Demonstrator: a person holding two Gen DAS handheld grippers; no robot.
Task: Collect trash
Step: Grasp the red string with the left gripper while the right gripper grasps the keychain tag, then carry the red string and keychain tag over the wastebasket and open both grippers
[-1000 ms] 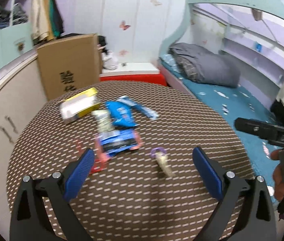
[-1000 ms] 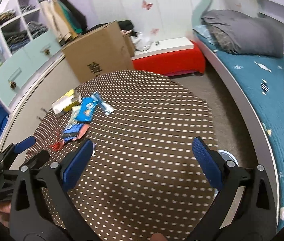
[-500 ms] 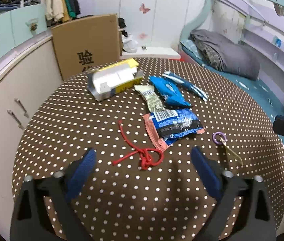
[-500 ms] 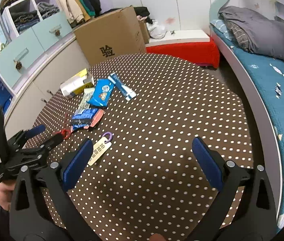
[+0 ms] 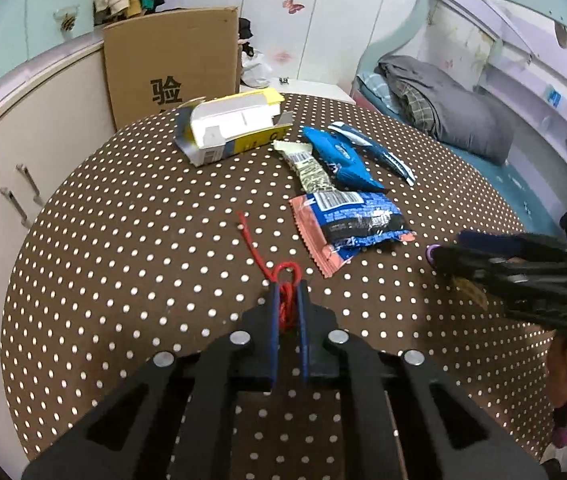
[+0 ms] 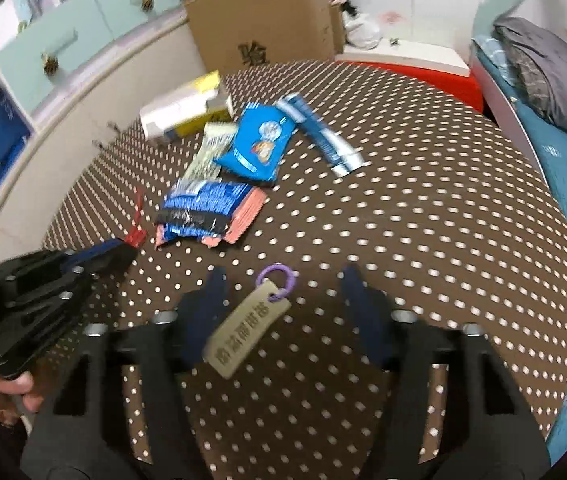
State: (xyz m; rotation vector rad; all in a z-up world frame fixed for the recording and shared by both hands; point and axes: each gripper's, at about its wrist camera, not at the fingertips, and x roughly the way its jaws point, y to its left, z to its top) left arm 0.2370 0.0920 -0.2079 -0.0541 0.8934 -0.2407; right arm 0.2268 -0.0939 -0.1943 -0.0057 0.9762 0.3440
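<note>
On the dotted table (image 5: 131, 240), the left gripper (image 5: 288, 304) has its jaws pinched tight on the knot of the red string (image 5: 283, 280), whose loose tail runs away toward the far left. That piece looks secured and, by my reading, ready to lift. To the right of it lie the wrappers: the pink-and-blue pack (image 5: 355, 224) nearest, the pale strip (image 5: 309, 166), the blue pouch (image 5: 339, 156) and the thin blue sachet (image 5: 375, 152) beyond, with the open box (image 5: 231, 128) at the far left of the group. Further right, the right gripper (image 6: 283, 300) straddles the tag (image 6: 247, 328) with its purple ring (image 6: 277, 278); its jaws are closing, the tag between them but not yet pressed by either pad. The tag's long axis runs diagonally, from near left to far right (ring end farthest from the hand), so it lies skewed across the gap and closer to the left finger (image 6: 207, 312). The closing jaws will likely catch it edge-on, and it may swivel before it seats.
</note>
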